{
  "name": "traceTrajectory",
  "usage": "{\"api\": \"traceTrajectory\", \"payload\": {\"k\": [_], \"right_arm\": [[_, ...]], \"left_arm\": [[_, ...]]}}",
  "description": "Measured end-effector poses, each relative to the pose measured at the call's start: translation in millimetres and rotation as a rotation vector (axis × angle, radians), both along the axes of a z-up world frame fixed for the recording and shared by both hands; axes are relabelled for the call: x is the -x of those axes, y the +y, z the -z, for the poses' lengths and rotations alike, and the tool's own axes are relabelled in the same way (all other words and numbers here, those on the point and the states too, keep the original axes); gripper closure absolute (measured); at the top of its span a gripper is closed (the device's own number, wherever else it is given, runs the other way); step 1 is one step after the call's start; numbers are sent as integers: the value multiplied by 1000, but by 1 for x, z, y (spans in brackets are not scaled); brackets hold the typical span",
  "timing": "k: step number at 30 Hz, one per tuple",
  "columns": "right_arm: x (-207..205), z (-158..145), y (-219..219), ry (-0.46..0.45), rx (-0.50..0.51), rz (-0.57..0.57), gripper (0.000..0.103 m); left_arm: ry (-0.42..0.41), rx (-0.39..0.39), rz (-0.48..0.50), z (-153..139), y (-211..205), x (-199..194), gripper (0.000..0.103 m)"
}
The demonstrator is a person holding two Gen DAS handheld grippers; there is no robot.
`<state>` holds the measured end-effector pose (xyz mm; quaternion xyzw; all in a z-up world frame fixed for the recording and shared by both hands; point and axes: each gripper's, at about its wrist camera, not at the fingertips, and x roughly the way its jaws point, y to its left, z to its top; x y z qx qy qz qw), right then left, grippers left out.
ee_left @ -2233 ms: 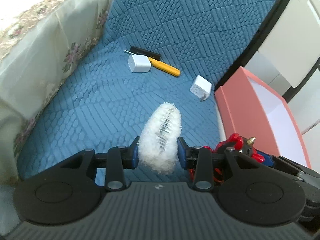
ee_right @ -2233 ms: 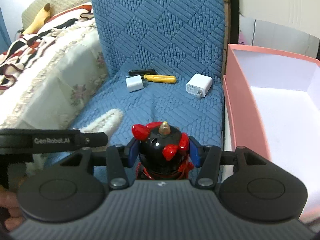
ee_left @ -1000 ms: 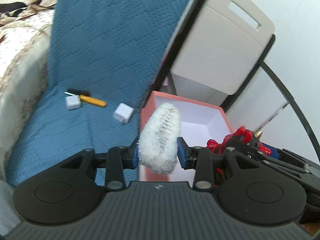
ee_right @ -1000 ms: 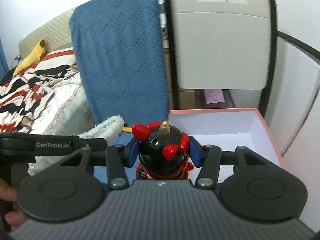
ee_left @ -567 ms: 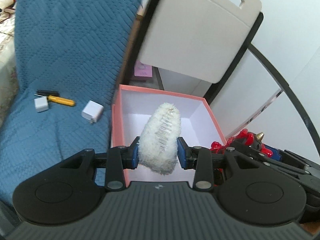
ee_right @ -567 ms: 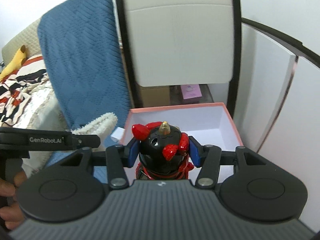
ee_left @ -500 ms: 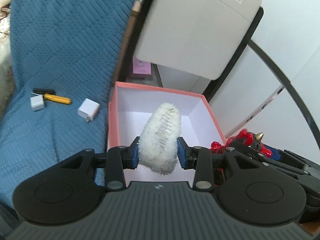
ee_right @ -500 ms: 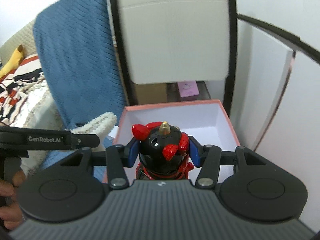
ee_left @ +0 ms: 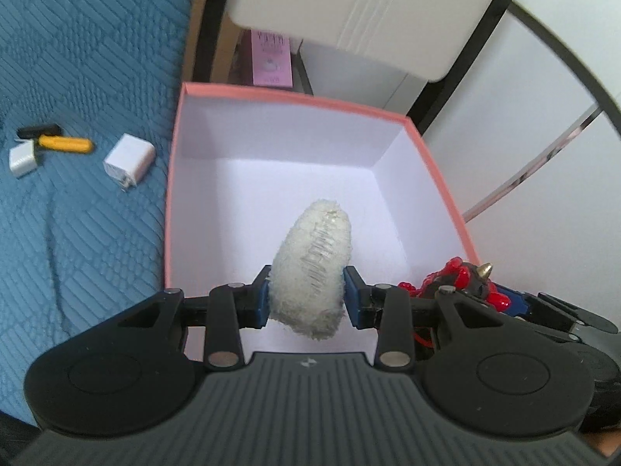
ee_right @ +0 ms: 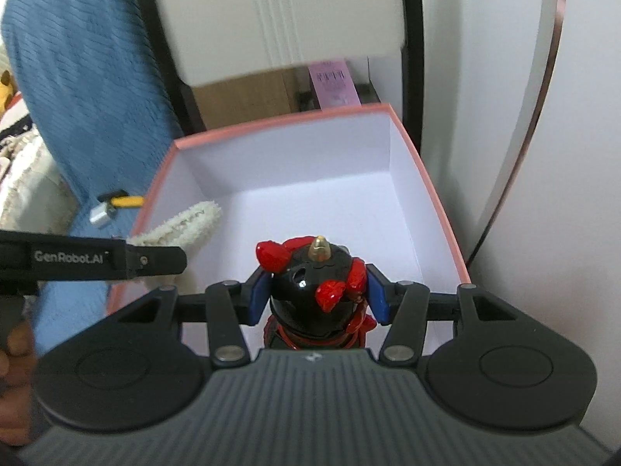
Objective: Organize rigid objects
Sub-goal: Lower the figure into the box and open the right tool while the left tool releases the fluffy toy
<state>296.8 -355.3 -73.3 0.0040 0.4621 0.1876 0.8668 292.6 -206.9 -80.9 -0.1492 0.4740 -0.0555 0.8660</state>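
The left gripper (ee_left: 306,297) pinches a fluffy white brush head (ee_left: 312,268), soft and light, over the white-lined pink cardboard box (ee_left: 295,95). The right gripper (ee_right: 316,297) clamps a glossy black-and-red toy figure (ee_right: 312,291) by its hard, likely slippery head.

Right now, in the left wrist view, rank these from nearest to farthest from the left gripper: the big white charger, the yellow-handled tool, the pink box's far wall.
1. Pink box: the left gripper, shut on the white brush, hangs over it; far wall ahead.
2. Big white charger: on the blue cover, just left of the box.
3. Yellow-handled tool: farther left.
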Motion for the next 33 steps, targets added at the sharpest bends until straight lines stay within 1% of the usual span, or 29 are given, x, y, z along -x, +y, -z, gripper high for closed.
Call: {"api": "traceTrajectory", "payload": {"k": [7,14,16,17,18,21,25,29,33], "right_arm": [[-13,35,-4,74,15,7,48],[-19,49,-8,114,13,21,48],[-20,49,-10,127,5,33,48],[-20,51,-12,132,4,39,48],[-22,51,-13,138,6,44,48],[-25,50,-10,159,9,66,45],[-22,41,-13,143,-3,96,41],[-17,24,-11,116,-19,109,41],[-4,-4,-3,54,-33,104,41]], "left_arm": [[52,-6,21,30,-16,-20,60],[76,11,12,43,-18,-26,60],[78,17,8,43,-16,-26,58],[78,15,5,43,-16,-26,56],[77,11,1,41,-16,-25,51],[59,8,4,34,-14,-21,50],[36,10,0,20,-9,-12,49],[7,14,-4,3,0,0,49],[-32,12,-7,-20,10,17,48]]}}
